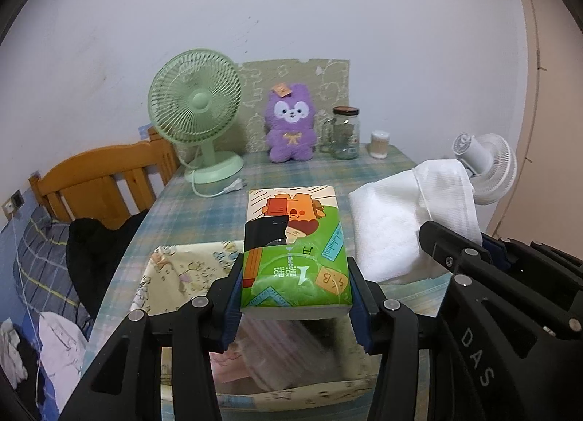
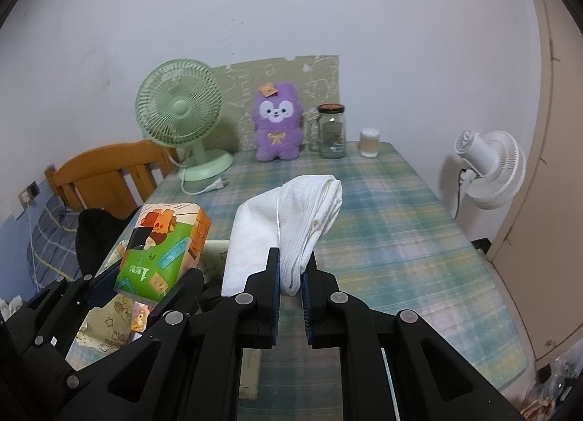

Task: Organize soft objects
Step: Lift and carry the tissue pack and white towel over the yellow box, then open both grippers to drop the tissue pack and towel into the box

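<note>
Left gripper (image 1: 296, 286) clamping tissue pack (image 1: 295, 246), above fabric basket (image 1: 175, 268), white towel (image 1: 411, 217) beside

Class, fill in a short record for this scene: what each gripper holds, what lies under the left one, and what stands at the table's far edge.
left gripper: shut on tissue pack
right gripper: shut on white towel
below tissue pack: open fabric bin
far edge: green fan, purple plush, jar
surface: checked tablecloth
</note>
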### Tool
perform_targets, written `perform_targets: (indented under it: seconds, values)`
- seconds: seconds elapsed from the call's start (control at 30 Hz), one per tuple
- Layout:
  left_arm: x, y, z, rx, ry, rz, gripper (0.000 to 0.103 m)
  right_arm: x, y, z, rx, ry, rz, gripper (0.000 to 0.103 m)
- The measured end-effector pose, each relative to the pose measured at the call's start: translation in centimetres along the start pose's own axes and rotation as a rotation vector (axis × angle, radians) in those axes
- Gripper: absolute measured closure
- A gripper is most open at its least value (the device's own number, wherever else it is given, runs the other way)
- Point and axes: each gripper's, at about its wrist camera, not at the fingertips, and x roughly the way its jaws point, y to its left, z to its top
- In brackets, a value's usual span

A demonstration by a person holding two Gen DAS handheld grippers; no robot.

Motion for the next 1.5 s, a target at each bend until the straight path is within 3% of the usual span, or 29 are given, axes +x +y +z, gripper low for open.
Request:
perform_targets:
  seconds: [0.87, 1.2, 1.37, 1.5]
  values:
    - [3.5, 5.9, -2.7, 0.005, 0.108, 0.083, 0.049, 4.7, 6.4, -2.0, -0.109, 0.128, 0.100, 0.090]
    - [3.2, 6.9, -3.0, 0.005, 0.144, 0.072, 0.021, 5.4, 7.7, -2.3, -0.114, 0.160, 0.157, 0.090]
    - [3.1, 7.5, -3.2, -0.012, 0.159, 0.075, 0.018, 5.5, 8.3, -2.4, -0.120, 0.173, 0.188, 0.089]
    - [2.7, 7.7, -3.4, -0.008, 0.163, 0.080, 0.018, 5.6, 8.6, -2.5, -0.120, 0.180, 0.200, 0.081]
